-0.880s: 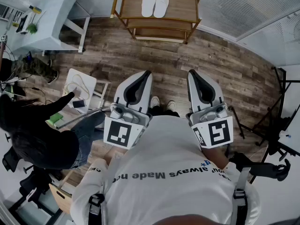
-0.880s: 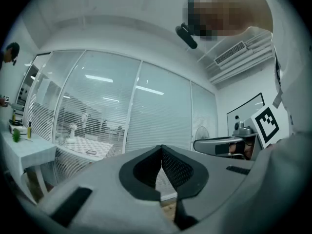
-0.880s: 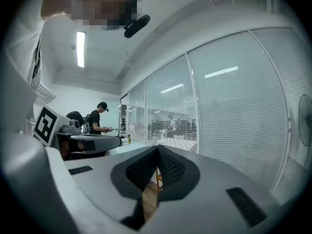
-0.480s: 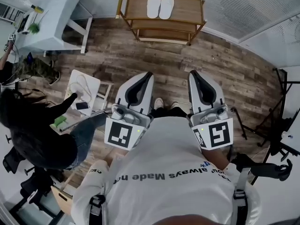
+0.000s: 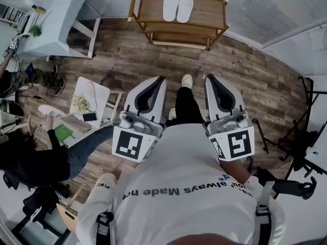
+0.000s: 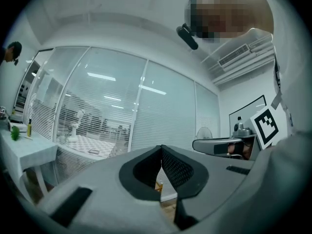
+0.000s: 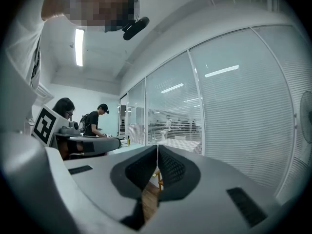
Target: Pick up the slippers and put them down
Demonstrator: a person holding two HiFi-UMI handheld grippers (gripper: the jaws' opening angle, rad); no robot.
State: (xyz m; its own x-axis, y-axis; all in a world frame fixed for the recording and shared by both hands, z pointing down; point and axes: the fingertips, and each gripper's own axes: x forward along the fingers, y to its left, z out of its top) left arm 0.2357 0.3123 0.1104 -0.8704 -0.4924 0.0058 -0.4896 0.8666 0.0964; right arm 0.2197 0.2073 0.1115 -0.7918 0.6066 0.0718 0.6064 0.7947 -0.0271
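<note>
**Step in hand (judged):** approach to the pick.

**Task's thing:** the pair of white slippers (image 5: 178, 7) lies side by side on the top board of the wooden shelf (image 5: 210, 10), untouched. Both grippers are well short of the shelf, held level above the floor.

**Recommended:**
- Close on the shelf squarely.
- Part the fingers before arrival.
- Come in level across the top board, one slipper per gripper.

**Left gripper** (image 5: 161, 79): fingers together, nothing between them.

**Right gripper** (image 5: 208, 78): fingers together, likewise empty.
</note>
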